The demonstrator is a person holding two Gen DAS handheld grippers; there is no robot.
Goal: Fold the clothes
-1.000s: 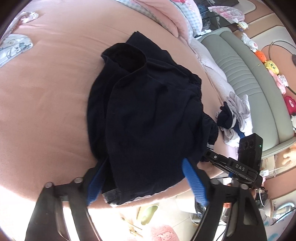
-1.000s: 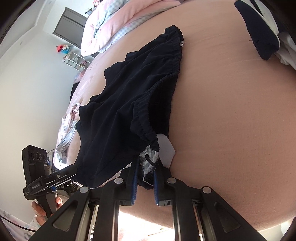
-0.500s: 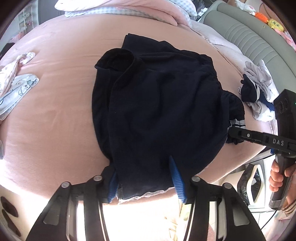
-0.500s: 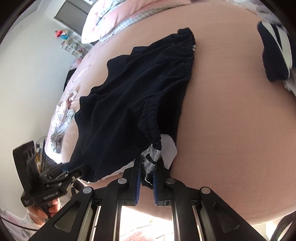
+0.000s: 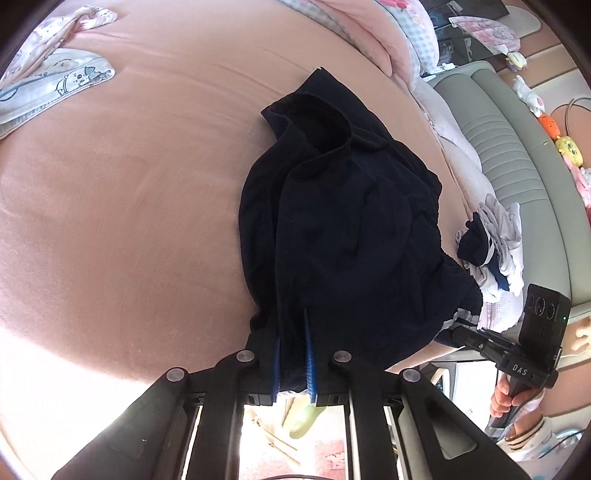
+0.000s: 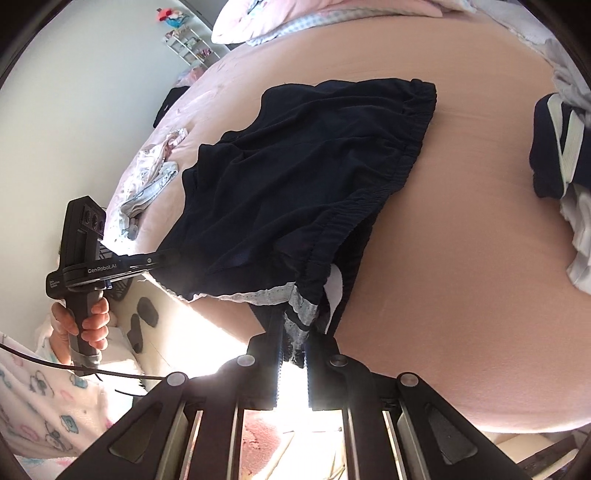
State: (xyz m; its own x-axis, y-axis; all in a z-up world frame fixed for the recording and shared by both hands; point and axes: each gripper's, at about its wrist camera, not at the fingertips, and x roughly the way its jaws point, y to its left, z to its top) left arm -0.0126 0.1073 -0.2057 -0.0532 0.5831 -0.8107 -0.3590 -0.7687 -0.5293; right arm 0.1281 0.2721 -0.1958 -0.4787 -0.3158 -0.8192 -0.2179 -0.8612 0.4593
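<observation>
A dark navy garment (image 5: 343,229) with an elastic waistband lies rumpled on the pink bed (image 5: 129,192), hanging over its near edge. My left gripper (image 5: 291,332) is shut on the garment's near hem. My right gripper (image 6: 293,332) is shut on the waistband corner with its grey-white trim (image 6: 301,302). The garment (image 6: 295,177) stretches between the two grippers. The left gripper also shows in the right wrist view (image 6: 162,256), and the right gripper in the left wrist view (image 5: 461,330).
A pile of navy and white clothes (image 5: 491,251) lies at the bed's right edge, also seen in the right wrist view (image 6: 557,147). Printed light clothes (image 5: 48,85) lie far left. Pillows (image 5: 388,33) sit at the head. A grey-green sofa (image 5: 517,155) stands beyond.
My left gripper's jaws have closed from wide open onto the garment's near hem. The right gripper has kept its grip on the waistband corner and the cloth is pulled tauter.
</observation>
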